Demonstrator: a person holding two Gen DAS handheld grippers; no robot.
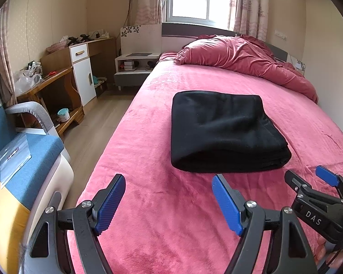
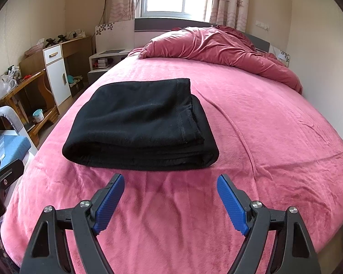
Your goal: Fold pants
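The black pants (image 1: 224,132) lie folded into a thick rectangle on the pink bed cover (image 1: 162,205); the right wrist view shows the pants (image 2: 139,125) left of centre, layered edges facing me. My left gripper (image 1: 169,182) hovers open over the cover, short of the bundle's near edge, nothing between its blue pads. My right gripper (image 2: 170,182) is also open and empty, just short of the folded edge. In the left wrist view the right gripper (image 1: 308,178) shows at the lower right, held by a hand (image 1: 327,251).
A rumpled red duvet (image 1: 247,59) is heaped at the head of the bed. Left of the bed run a wooden floor strip (image 1: 98,123), a blue-cushioned chair (image 1: 29,159), a wooden desk (image 1: 48,84), a white cabinet (image 1: 83,77) and a nightstand (image 1: 135,68). A wall borders the right side.
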